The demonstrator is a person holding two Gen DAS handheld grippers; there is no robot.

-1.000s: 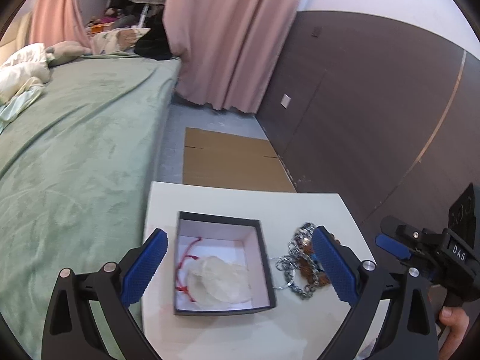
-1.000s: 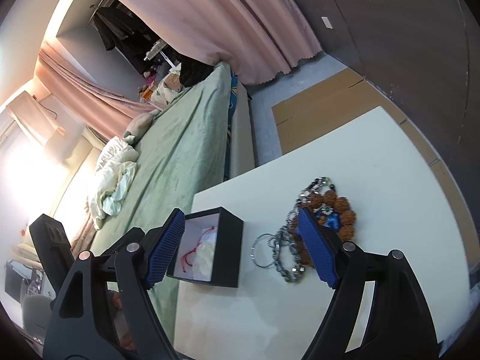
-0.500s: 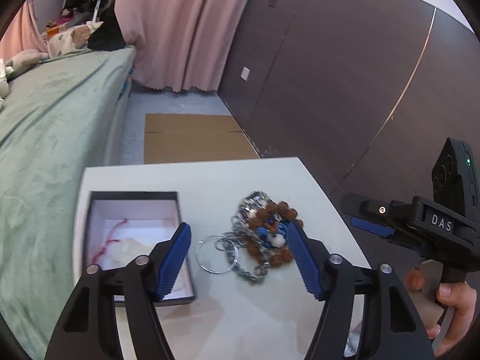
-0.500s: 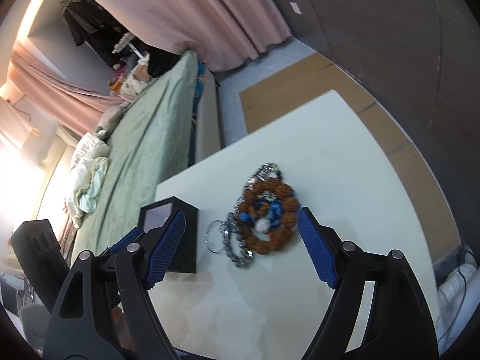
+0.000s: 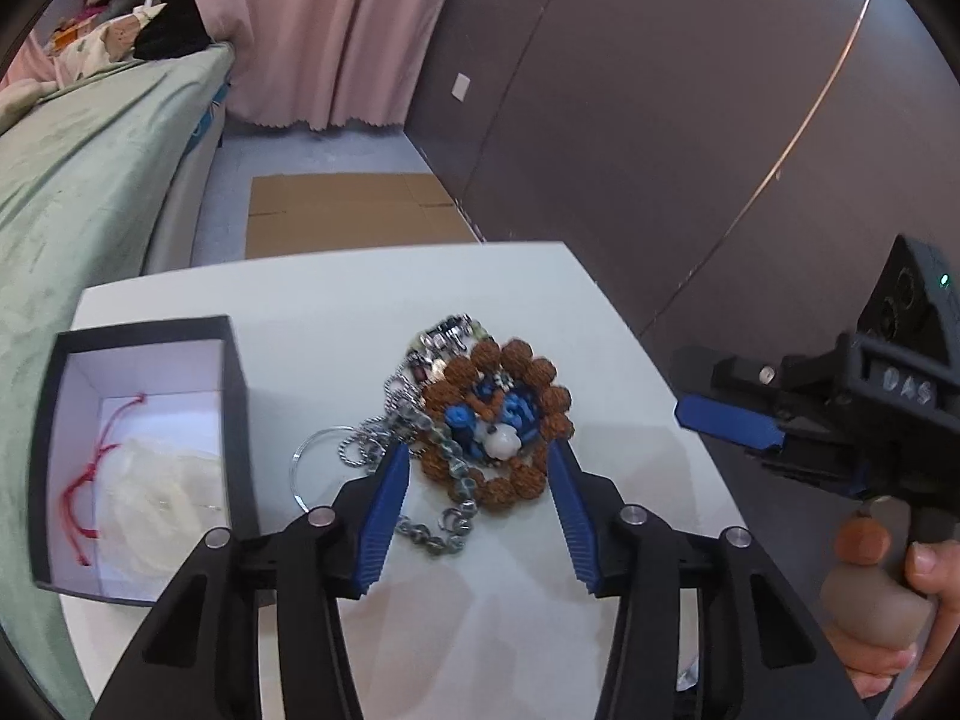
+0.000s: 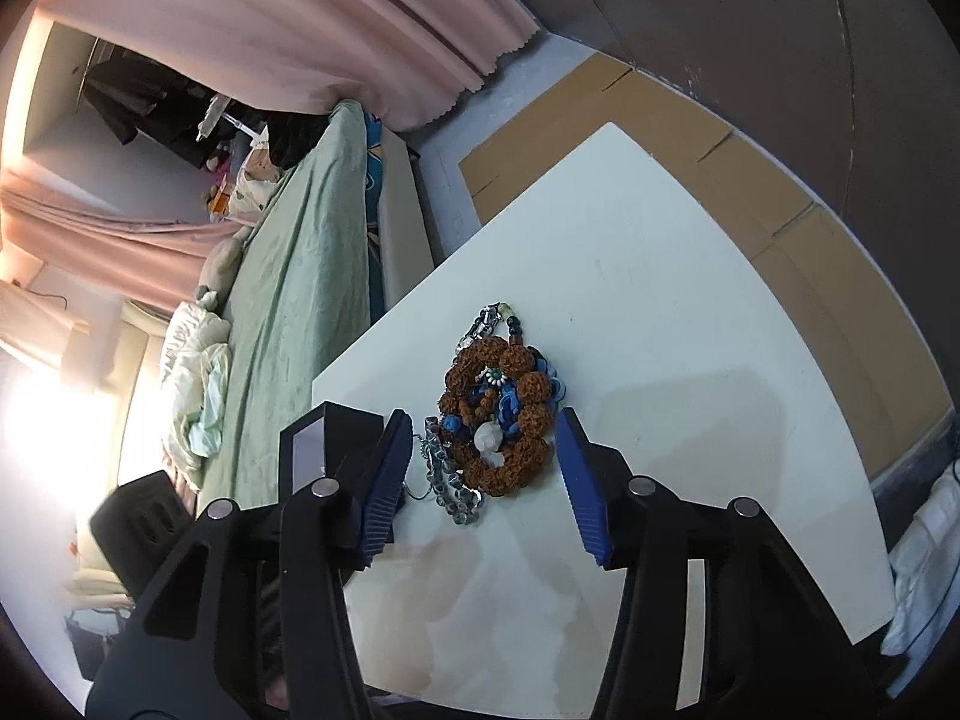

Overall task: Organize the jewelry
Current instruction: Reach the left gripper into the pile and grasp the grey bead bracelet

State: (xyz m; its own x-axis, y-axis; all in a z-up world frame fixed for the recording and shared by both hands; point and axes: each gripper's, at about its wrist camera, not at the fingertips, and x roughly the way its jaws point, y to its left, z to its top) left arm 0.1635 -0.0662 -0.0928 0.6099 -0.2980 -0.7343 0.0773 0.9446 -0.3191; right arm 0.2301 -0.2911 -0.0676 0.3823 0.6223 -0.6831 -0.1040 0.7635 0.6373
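Black box mostly hidden behind a hand-held gripper finger; chain's far links unclear.

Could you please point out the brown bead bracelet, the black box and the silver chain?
Brown bead bracelet [image 5: 543, 373]: left wrist view, upper right bead.
Black box [image 5: 239, 414]: left wrist view, right wall.
Silver chain [image 5: 447, 462]: left wrist view, middle links.

bench: white. box: black outside, white lining; inside it a red cord and a translucent whitish pouch. bead bracelet: rust-brown, knobbly; blue beads and one white bead at its centre. chain: silver. left hand-held gripper: black frame, blue ribbed pads. bed cover: pale green. curtain: pink. wall: dark brown.
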